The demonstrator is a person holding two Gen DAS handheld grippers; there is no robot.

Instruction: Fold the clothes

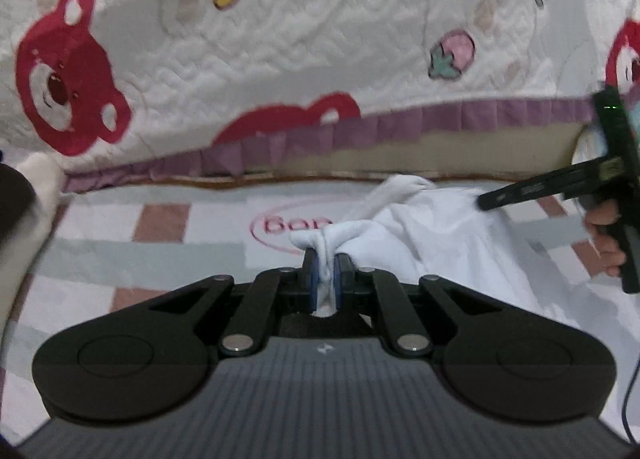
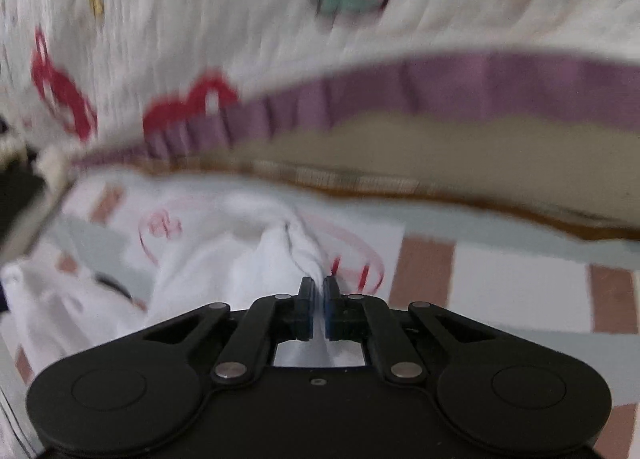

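A white garment [image 1: 432,227] lies bunched on a checked mat [image 1: 160,255]. My left gripper [image 1: 326,259] is shut on a twisted edge of the white garment, which pokes out between its blue pads. In the left wrist view my right gripper [image 1: 486,201] comes in from the right, held by a hand [image 1: 604,239], its tips at the cloth. In the right wrist view my right gripper [image 2: 318,283] is shut on another twisted fold of the garment [image 2: 248,255], which spreads to the left.
A quilted white bedspread [image 1: 320,39] with red bears and a purple frill hangs down just beyond the mat. A beige mattress side [image 2: 440,155] shows under it. A black-and-white object [image 1: 24,199] sits at the far left.
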